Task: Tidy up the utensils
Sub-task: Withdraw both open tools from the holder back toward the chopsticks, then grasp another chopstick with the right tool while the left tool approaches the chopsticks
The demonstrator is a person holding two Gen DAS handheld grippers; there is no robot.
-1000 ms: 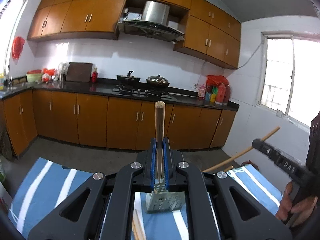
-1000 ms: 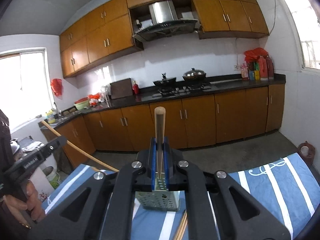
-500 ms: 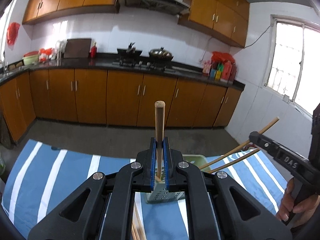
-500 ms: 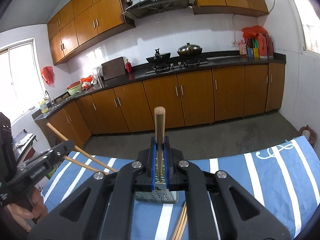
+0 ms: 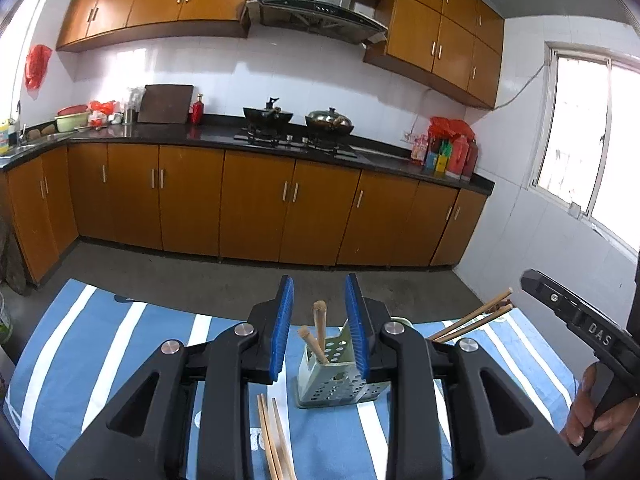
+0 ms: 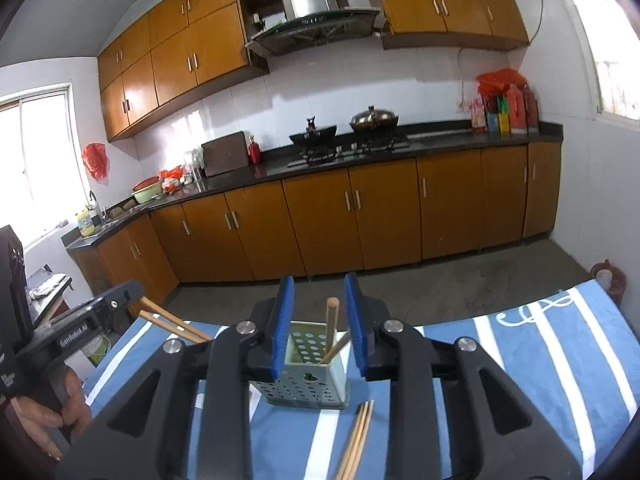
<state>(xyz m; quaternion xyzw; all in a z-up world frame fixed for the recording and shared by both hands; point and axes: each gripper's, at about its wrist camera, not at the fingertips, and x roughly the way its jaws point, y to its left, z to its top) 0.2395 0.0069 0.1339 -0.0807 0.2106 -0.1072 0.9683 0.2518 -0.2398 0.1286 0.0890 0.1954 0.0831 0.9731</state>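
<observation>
Kitchen with orange cabinets; on the blue striped bench, a perforated grey metal holder (image 5: 340, 376) keeps two wooden chopsticks (image 5: 320, 330) upright. Both hand-held grippers, left (image 5: 320, 328) and right (image 6: 320, 324), stand wide, empty.

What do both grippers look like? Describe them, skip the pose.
The left gripper and right gripper: matte black angular bodies, silver bolts, ribbed blue pads. White lettering: DAS on right, GenRobot.AI on left. Bare right hand on handle.
</observation>
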